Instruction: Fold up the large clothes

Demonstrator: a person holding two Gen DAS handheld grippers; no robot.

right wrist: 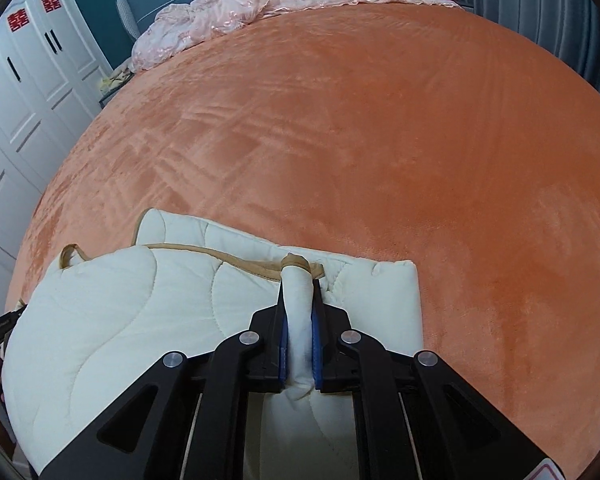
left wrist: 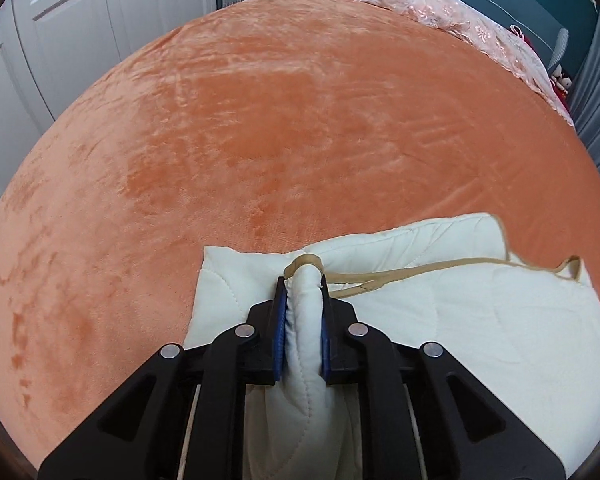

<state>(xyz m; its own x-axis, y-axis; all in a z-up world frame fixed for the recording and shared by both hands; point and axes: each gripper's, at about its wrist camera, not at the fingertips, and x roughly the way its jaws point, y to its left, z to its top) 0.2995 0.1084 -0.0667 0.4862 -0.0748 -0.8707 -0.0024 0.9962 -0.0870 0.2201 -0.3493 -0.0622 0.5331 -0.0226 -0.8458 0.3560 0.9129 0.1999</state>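
A bunched, tan-trimmed edge of the white quilt (left wrist: 440,320) is clamped in the left tool (left wrist: 303,320) and another in the right tool (right wrist: 298,316), while the half-folded bulk is spread on the orange bed (left wrist: 280,120). If the thick pinches are pulled unevenly, padding could be squeezed out of the pads, and the fold would be skewed.

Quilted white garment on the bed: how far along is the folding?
Done: the quilted white garment already lies doubled in layers on the orange bedspread. In hand: the left gripper and right gripper each pinch a bunched, tan-trimmed edge. Left: carrying that edge over and smoothing flat.
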